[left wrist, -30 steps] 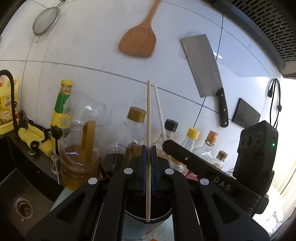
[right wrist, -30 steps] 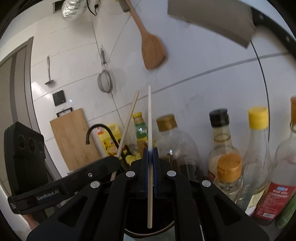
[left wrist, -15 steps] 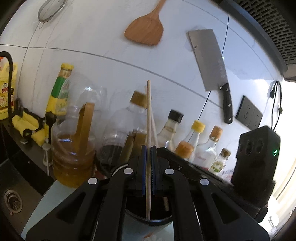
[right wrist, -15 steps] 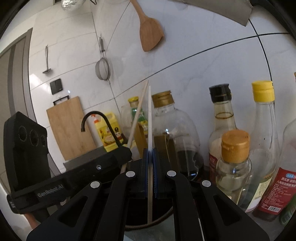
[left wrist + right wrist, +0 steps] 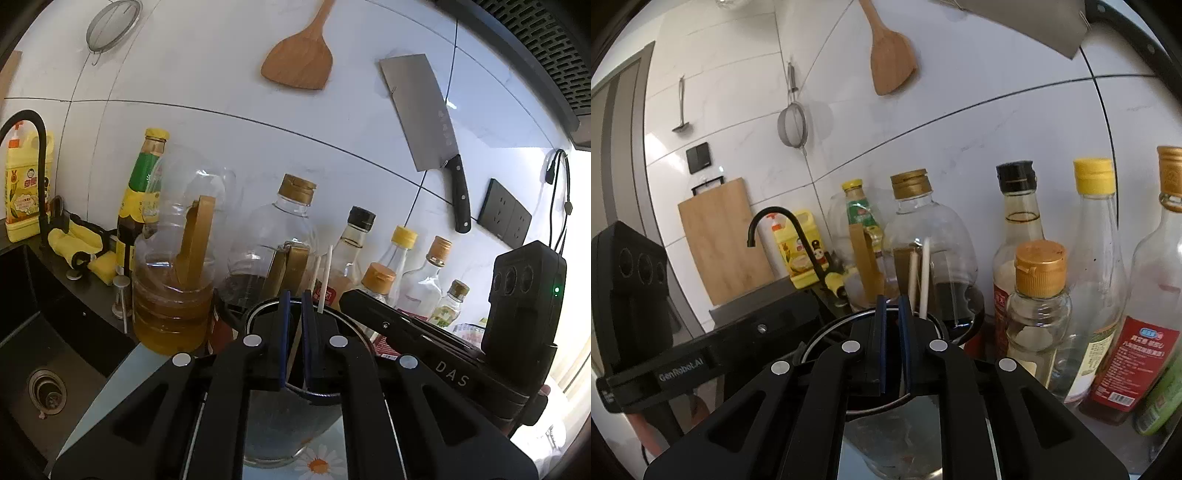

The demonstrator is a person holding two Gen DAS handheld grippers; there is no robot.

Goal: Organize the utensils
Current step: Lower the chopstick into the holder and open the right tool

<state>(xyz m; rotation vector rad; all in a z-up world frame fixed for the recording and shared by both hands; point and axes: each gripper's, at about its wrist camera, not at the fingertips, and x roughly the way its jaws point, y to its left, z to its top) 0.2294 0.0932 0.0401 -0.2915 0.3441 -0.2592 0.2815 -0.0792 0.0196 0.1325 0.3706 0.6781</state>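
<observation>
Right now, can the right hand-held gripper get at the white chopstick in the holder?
Probably yes: the white chopstick stands just beyond the right hand-held gripper, its top clear, though a wooden chopstick stands close beside it.

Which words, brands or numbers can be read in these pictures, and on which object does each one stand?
"DAS": on the black bar of the right gripper, seen from the left wrist.
"GenRobot.AI": on the black bar of the left gripper, seen from the right wrist.
Red bottle label: print too small to read.
Yellow detergent bottle: label unreadable.
Green-labelled sauce bottle: print blurred.
</observation>
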